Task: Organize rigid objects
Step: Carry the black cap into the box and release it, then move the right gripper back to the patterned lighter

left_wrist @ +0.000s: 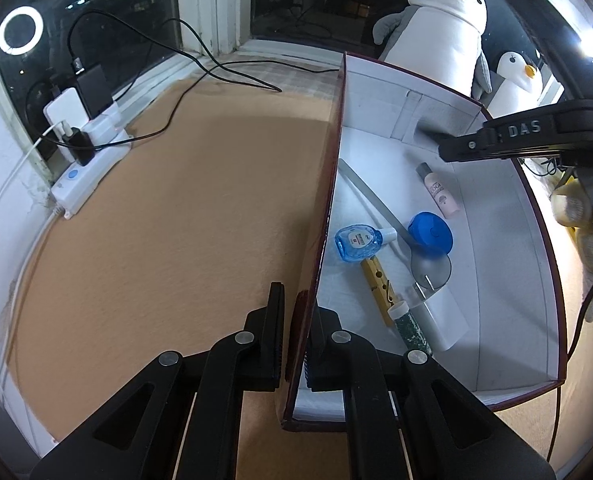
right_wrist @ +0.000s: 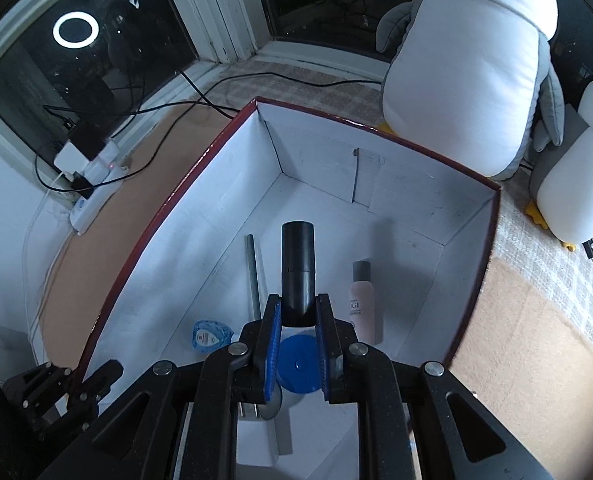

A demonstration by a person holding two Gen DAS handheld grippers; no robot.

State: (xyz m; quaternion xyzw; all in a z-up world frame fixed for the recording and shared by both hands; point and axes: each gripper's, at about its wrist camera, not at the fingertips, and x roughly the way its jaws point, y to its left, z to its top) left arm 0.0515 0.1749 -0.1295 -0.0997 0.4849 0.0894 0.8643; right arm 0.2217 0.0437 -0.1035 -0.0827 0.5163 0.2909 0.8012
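Clamping the near wall of the box (left_wrist: 328,184) between nearly closed jaws, left gripper (left_wrist: 296,332) one finger outside, one inside, likely to steady it while things go in. Holding a black cylinder (right_wrist: 297,276) by its lower end, right gripper (right_wrist: 298,344) pinched tight on it, above the box floor. Long axis running straight out along the fingers, free end aimed at the far wall and tilted downward. Already lying on the white floor below: a blue round case (left_wrist: 430,234), a clear blue bottle (left_wrist: 354,243), a wooden clothespin (left_wrist: 378,286), a metal spoon (left_wrist: 376,204), and farther back a pink bottle (left_wrist: 440,194) lengthwise toward the far wall. Beyond the box, plush penguins (left_wrist: 442,20).
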